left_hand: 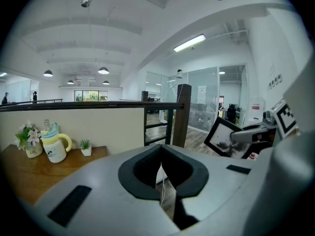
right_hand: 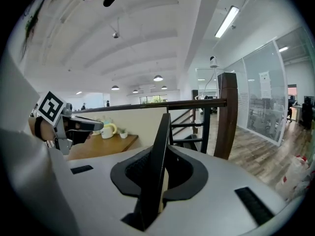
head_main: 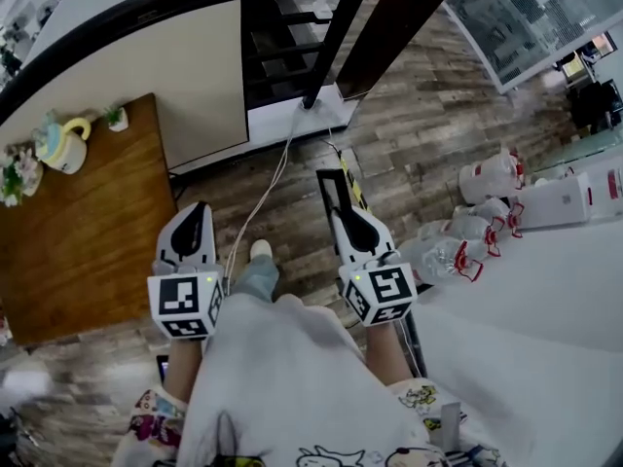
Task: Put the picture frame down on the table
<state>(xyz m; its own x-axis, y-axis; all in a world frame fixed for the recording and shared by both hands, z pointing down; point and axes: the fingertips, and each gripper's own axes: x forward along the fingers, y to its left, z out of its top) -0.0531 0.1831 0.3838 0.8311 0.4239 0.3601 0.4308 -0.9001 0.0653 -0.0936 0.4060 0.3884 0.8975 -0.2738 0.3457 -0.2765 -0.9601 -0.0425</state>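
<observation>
Picture frame (right_hand: 160, 151), black, flat and rectangular, is sitting edge-on between the jaws of my right gripper (head_main: 348, 220). The jaws are clenching on its lower rim, and the rest of it is rising past the fingertips. It is hanging in the air above the grey-brown plank floor (head_main: 409, 134), well apart from the brown wooden table (head_main: 88, 232).

That table is lying to the left of my left gripper (head_main: 195, 212) and reaching ahead of it. A white tabletop (head_main: 545, 300) is spreading out to the right of my right jaws. Ahead of both pairs of jaws, a beige partition panel (head_main: 195, 76) is standing under a dark wooden rail.

My left gripper is hovering beside the right one. Its jaws are pressed together with nothing between them, leaving only a thin slit.

A cluster of clear plastic bottles with red rings (head_main: 467, 236) is lying on the floor to the right of my right jaws. A thin white cable (head_main: 261, 207) is trailing across the floor between my two grippers.

At the brown table's far end, ahead and left of my left jaws, a white mug with a yellow handle (left_hand: 54, 149) is standing. A white pot of pale flowers (left_hand: 29, 141) is standing on one side of it and a tiny green potted plant (left_hand: 86, 146) on the other.
</observation>
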